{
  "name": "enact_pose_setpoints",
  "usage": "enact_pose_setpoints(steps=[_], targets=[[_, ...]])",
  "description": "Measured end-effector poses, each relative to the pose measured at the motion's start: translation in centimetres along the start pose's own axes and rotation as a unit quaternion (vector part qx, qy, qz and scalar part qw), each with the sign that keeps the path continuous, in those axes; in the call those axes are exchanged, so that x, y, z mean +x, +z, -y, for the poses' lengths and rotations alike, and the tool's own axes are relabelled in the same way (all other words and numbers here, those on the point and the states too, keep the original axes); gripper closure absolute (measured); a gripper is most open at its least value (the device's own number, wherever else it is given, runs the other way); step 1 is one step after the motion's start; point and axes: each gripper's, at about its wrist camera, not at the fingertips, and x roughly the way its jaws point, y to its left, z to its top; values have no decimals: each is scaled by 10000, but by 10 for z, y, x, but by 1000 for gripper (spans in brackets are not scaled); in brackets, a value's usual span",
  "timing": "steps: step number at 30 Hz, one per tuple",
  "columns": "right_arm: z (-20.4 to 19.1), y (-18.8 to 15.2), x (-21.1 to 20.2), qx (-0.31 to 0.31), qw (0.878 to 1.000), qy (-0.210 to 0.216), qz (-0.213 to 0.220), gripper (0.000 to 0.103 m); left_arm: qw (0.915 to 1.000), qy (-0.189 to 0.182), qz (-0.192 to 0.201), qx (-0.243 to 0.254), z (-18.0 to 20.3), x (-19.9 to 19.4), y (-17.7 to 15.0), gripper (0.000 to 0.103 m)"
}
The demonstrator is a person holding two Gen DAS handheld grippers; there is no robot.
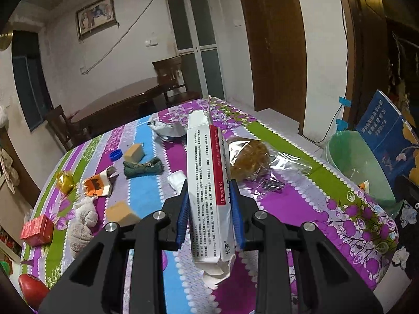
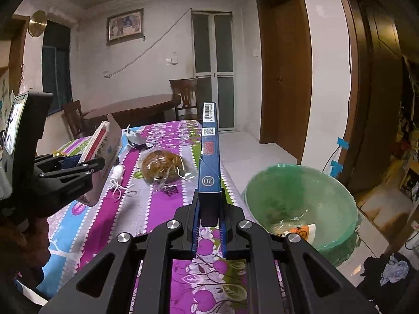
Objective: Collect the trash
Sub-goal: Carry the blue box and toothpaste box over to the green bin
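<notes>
**Two boxes held, one bin off the table edge**

Take the bin (image 2: 301,209) as your mark: it sits lined in green just past the table's (image 2: 183,274) right edge, with a wrapper already inside. Your right gripper (image 2: 209,225) clamps the long blue box (image 2: 209,157) by its near end, just left of the bin; it could swing or overshoot the rim when let go. Your left gripper (image 1: 210,214) pinches the white box (image 1: 207,183) farther left, over the table. Its crumpled end looks soft, so it may slip. Crossing toward the bin, it could brush the bagged bun (image 1: 248,159) that lies between.
</notes>
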Motion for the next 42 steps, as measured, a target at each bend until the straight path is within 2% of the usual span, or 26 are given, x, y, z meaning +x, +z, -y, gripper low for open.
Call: enact_pose_setpoints(steps=[14, 26, 30, 35, 37, 42], targets=[[15, 1, -9, 56, 9998, -194, -65, 90, 9997, 4, 19, 243, 23, 6, 6, 76], [69, 9, -16, 381, 9965, -701, -245, 90, 9975, -235, 197, 634, 63, 11, 29, 75], [98, 16, -12, 510, 9944, -829, -411, 90, 9952, -559, 189, 782, 81, 18, 38, 75], [139, 23, -1, 820, 9903, -894, -685, 90, 9857, -1430, -106, 888, 105, 41, 55, 75], [152, 25, 6, 908, 9884, -922, -790, 90, 9815, -1656, -197, 943, 115, 48, 61, 75], [180, 25, 26, 1265, 9800, -896, -1249, 90, 9733, -1957, -358, 1149, 149, 62, 70, 75]])
